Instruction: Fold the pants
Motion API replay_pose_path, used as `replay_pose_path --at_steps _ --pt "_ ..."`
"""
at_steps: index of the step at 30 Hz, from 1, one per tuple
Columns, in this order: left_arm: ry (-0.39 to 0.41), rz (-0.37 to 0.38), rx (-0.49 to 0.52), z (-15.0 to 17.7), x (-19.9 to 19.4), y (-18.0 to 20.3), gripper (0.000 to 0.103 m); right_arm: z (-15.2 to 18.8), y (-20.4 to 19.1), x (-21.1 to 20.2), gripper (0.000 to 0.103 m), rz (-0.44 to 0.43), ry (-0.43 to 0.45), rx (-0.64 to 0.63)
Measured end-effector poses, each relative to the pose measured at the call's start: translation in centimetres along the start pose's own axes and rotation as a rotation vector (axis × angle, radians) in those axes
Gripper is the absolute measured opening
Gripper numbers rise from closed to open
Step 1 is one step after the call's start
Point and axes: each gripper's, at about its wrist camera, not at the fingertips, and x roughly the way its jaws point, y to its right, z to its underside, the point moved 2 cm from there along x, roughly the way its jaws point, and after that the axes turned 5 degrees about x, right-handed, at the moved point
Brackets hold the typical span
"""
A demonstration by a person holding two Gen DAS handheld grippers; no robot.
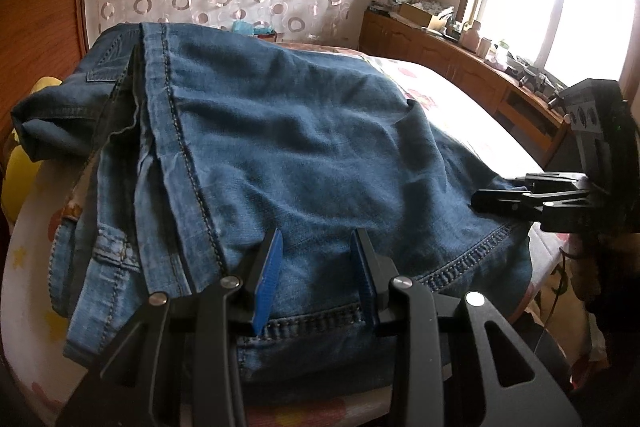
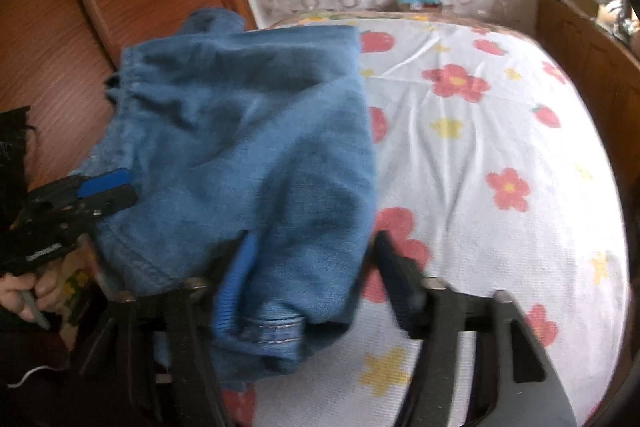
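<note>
Most of the folding looks done to me: the blue denim pants [image 1: 304,147] lie bundled in layers on the flower-print bed sheet [image 2: 480,147]. My left hand-held gripper [image 1: 318,279] and right hand-held gripper [image 2: 312,287] both stand apart over the pants' near hem, gripping nothing; perhaps a last fold remains.

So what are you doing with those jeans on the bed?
A person is folding a pair of blue jeans on a bed with a flowery sheet, using a handheld gripper in each hand. The jeans lie in a folded bundle. The left gripper is open, its fingers over the near edge of the denim. The right gripper is open too, at the jeans' right-hand edge. Neither one pinches the cloth.
</note>
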Motion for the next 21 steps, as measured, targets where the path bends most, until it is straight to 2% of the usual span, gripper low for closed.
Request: replay_pose_path --at_steps 1,2,5,11,17,21 --pt "0.0 0.001 -0.002 0.0 0.0 0.0 0.034 0.0 -0.1 0.0 0.027 -0.038 -0.007 0.005" --pt "0.001 0.003 -0.003 0.1 0.0 -0.1 0.034 -0.1 -0.3 0.0 0.019 -0.054 -0.012 0.003" --pt "0.0 0.008 -0.01 0.1 -0.3 -0.2 0.034 -0.5 -1.1 -0.8 0.01 -0.066 0.014 -0.015" --pt "0.063 -0.02 -0.054 -0.3 -3.7 -2.3 0.034 -3.7 -4.2 -4.9 0.007 -0.1 0.113 -0.066" --pt "0.135 -0.097 -0.116 0.0 -8.8 -6.8 0.034 -7.6 -10.9 -6.2 0.006 -0.136 0.189 -0.169" --pt "0.153 -0.167 -0.151 1.1 -11.6 -10.1 0.034 -9.0 -16.6 -5.5 0.006 -0.206 0.207 -0.237"
